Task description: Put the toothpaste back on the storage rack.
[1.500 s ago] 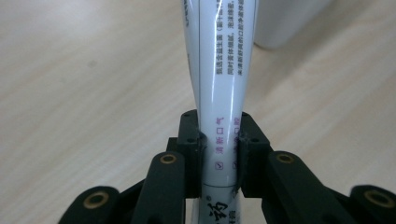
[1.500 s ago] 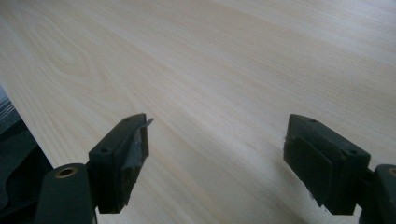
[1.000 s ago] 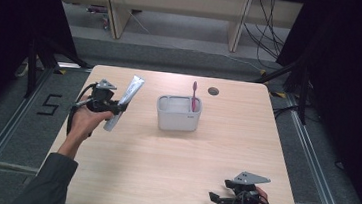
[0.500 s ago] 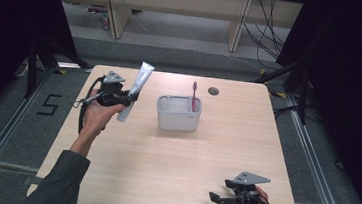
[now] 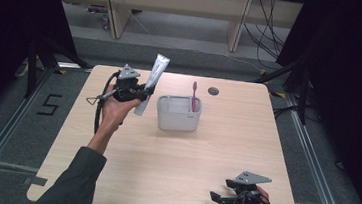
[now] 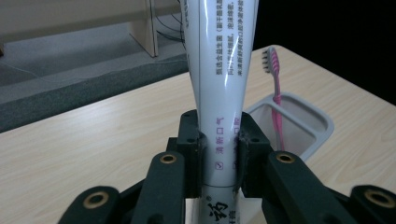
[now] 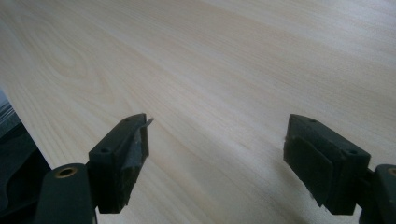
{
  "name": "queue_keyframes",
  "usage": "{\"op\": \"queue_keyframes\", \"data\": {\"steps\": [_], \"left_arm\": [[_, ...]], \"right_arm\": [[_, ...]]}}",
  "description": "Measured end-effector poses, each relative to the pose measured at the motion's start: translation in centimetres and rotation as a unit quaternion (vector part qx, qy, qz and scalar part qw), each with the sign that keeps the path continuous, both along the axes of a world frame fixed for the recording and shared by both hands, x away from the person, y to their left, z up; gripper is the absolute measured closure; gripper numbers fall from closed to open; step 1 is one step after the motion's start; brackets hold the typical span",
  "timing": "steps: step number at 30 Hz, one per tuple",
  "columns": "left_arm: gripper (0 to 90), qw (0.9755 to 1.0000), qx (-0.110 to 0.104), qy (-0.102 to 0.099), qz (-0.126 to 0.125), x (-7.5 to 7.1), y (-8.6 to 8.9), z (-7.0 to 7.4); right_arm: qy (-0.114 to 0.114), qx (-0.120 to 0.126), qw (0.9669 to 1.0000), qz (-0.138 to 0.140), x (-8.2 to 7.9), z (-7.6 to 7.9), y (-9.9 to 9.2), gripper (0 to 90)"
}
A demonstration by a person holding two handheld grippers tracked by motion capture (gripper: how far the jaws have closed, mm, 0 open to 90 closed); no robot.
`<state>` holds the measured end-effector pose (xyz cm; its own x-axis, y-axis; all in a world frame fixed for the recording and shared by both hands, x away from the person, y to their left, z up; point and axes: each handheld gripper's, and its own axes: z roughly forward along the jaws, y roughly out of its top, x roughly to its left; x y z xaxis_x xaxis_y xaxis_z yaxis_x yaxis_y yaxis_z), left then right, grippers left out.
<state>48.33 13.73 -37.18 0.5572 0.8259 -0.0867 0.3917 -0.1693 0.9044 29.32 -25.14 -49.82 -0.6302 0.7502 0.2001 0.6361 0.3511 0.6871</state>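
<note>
A person seated at a pale wooden table [image 5: 173, 156] lifts a white toothpaste tube [image 5: 151, 83] clear of the tabletop with the left gripper [image 5: 139, 94], whose jaws are clamped on the tube's lower part, one black pad pressed to each side, as the left gripper view shows [image 6: 219, 158]. Seen from the high view, the tube leans with its flat crimped end up toward one o'clock and its lower end hanging just to the nine o'clock side of a light grey rectangular holder [image 5: 178, 114], near the holder's rim but apart from it. The tube carries printed Chinese characters in black and purple, readable along its length in the left gripper view. A pink toothbrush [image 5: 194, 96] stands head-up in the holder's compartment on the three o'clock side; in the left gripper view the same brush [image 6: 275, 88] rises at about two o'clock from the clamped tube, its bristles facing the tube, its handle resting inside the grey holder [image 6: 303, 126]. Beyond the holder, toward twelve o'clock, a small round dark spot [image 5: 213, 91] marks the tabletop. The right gripper [image 5: 217, 199] lies low at the table's near edge, around five o'clock in the high view, held in the person's right hand, its jaws spread wide over bare wood [image 7: 224, 79] with nothing between them.
</note>
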Motion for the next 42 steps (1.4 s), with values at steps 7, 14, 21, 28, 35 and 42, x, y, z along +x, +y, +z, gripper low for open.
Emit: {"op": "queue_keyframes", "data": {"steps": [7, 14, 21, 28, 35, 42], "left_arm": [[74.7, 0.9997, -0.02, -0.015, -0.001, 0.3, -1.3, 0.5], [74.7, 0.9995, -0.025, -0.015, -0.013, 0.6, -2.7, 0.9], [74.7, 0.9989, -0.038, -0.021, -0.016, 0.8, -3.7, 1.0], [74.7, 0.9986, -0.043, -0.02, -0.024, 1.2, -5.1, 1.1], [74.7, 0.9979, -0.05, -0.031, -0.026, 1.5, -6.5, 1.3], [74.7, 0.9971, -0.062, -0.036, -0.026, 2.2, -7.7, 0.6]], "right_arm": [[0.012, 0.006, 0.9999, -0.004, -0.1, 0.0, 0.2, 23.2], [0.001, 0.002, 1.0, 0.0, 0.0, 0.0, 0.0, 23.2], [0.003, 0.003, 1.0, 0.004, 0.0, 0.0, 0.0, 23.2], [0.003, 0.002, 1.0, 0.002, 0.0, 0.1, 0.0, 23.1], [0.003, 0.004, 1.0, 0.002, -0.1, 0.2, 0.0, 23.2], [-0.006, 0.0, 0.9999, 0.013, 0.1, 0.1, 0.0, 23.1]]}}
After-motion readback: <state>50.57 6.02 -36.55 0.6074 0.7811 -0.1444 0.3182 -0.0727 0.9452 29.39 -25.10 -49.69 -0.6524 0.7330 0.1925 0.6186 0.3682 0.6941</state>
